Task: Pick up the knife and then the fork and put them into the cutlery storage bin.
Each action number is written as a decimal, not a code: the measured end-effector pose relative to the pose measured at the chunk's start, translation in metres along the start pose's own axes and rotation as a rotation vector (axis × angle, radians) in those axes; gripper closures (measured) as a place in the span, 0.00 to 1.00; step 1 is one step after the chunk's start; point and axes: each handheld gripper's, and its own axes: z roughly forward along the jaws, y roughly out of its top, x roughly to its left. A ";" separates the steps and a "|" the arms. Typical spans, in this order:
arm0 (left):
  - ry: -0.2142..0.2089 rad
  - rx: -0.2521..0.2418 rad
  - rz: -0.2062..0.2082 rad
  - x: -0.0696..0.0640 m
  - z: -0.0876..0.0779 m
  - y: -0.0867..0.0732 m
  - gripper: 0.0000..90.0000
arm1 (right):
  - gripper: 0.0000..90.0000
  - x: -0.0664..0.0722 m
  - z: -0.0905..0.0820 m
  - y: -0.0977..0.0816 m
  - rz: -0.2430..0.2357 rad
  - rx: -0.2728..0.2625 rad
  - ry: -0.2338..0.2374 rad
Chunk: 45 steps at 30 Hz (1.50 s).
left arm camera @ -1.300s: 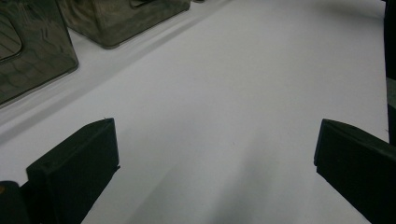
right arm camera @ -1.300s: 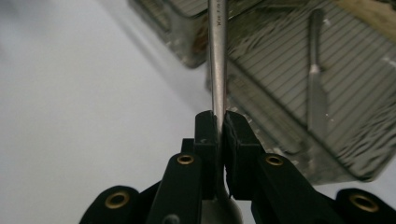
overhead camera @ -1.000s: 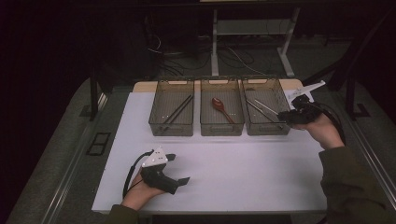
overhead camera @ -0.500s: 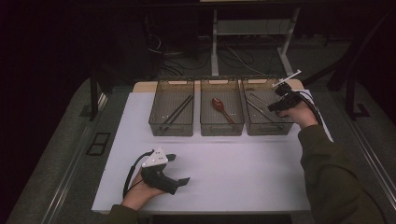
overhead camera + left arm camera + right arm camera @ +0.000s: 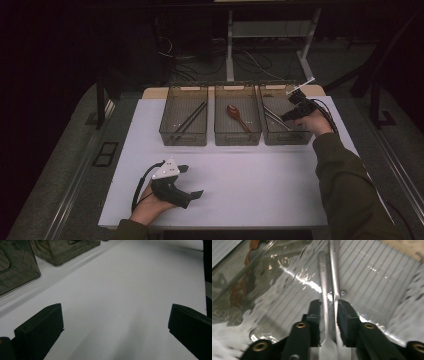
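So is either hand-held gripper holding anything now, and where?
The right hand-held gripper is closed around two metal utensil handles in the right bin, gripping mid-handle. The left hand-held gripper holds nothing.

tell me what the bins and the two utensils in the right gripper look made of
Bins: likely smoky clear plastic; contents show through the walls. Utensils: probably polished steel, silvery with bright glints. The right gripper is closed around their handles.

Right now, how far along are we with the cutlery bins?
Done: nothing visibly out of the bins. In hand: right gripper reaches into the right bin, jaws closing around two metal handles. Left: spoon, chopsticks; left gripper idle, open.
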 end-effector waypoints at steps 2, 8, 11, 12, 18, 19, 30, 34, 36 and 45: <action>0.000 0.001 0.001 0.000 0.000 0.000 0.00 | 0.73 -0.001 -0.003 -0.001 0.008 -0.022 0.009; -0.001 0.001 -0.001 0.000 0.000 0.000 0.00 | 0.60 -0.005 -0.015 -0.006 0.036 -0.095 0.031; -0.001 0.005 -0.001 0.000 0.000 0.000 0.00 | 0.53 -0.006 -0.022 -0.011 0.049 -0.134 0.041; -0.002 0.006 0.000 0.000 0.000 0.000 0.00 | 0.51 -0.007 -0.024 -0.012 0.054 -0.146 0.047; 0.001 0.006 -0.008 0.001 0.001 0.001 0.00 | 0.42 -0.005 -0.034 -0.022 0.071 -0.213 0.091; 0.001 0.003 -0.009 0.001 0.001 0.001 0.00 | 0.42 -0.004 -0.036 -0.024 0.072 -0.223 0.097; 0.001 0.008 -0.015 0.002 0.003 0.002 0.00 | 0.32 0.018 -0.054 -0.044 0.032 -0.352 0.165; 0.001 0.012 -0.011 0.001 0.001 0.001 0.00 | 0.29 0.030 -0.061 -0.056 0.008 -0.387 0.192; 0.001 0.012 -0.011 0.001 0.000 0.000 0.00 | 0.29 0.037 -0.063 -0.062 0.003 -0.397 0.208; 0.003 0.002 -0.010 0.000 -0.001 0.001 0.00 | 0.22 0.062 -0.069 -0.085 -0.060 -0.422 0.201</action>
